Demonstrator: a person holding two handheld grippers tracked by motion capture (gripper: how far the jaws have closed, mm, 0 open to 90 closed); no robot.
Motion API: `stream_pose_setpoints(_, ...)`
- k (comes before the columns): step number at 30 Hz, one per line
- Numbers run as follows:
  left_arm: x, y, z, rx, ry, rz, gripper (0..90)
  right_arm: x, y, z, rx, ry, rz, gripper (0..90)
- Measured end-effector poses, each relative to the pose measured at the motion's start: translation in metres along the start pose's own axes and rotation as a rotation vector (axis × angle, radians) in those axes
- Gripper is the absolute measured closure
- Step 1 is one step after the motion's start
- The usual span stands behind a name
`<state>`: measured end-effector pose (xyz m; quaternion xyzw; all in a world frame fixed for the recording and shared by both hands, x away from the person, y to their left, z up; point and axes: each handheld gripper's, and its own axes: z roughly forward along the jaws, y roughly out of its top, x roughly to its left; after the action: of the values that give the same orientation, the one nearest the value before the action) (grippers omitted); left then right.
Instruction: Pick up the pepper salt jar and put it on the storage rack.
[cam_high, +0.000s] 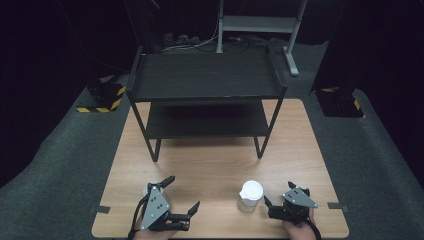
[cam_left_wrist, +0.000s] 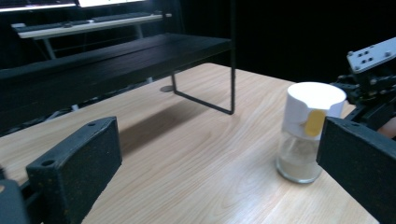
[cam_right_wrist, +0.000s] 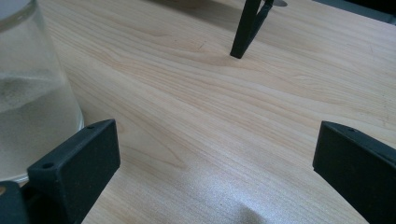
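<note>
A small glass jar (cam_high: 249, 196) with a white lid stands upright on the wooden table (cam_high: 215, 165), near its front edge. In the left gripper view the jar (cam_left_wrist: 304, 135) holds a pale powder at the bottom and has a yellow tab on the lid. My left gripper (cam_high: 184, 192) rests at the front left, open, with nothing between its jaws (cam_left_wrist: 219, 145). Just right of the jar, my right gripper (cam_high: 279, 193) is also open. In the right gripper view the jar (cam_right_wrist: 28, 98) stands beside the left jaw, outside the gap of the gripper (cam_right_wrist: 217, 150).
A black two-tier shelf (cam_high: 207, 80) stands on the back half of the table, both tiers bare. One of its thin legs (cam_right_wrist: 247, 28) meets the table ahead of my right gripper. Grey carpet (cam_high: 60, 165) surrounds the table.
</note>
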<state>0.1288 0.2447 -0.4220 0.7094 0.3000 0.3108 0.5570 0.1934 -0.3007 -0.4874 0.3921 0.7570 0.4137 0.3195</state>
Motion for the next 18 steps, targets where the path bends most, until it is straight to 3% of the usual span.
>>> stream_pose_setpoints(18, 0.015, -0.018, -0.025, 0.017, 0.105, -0.014, 0.5, 0.0, 0.0, 0.0, -0.002, -0.002, 0.005, 0.0)
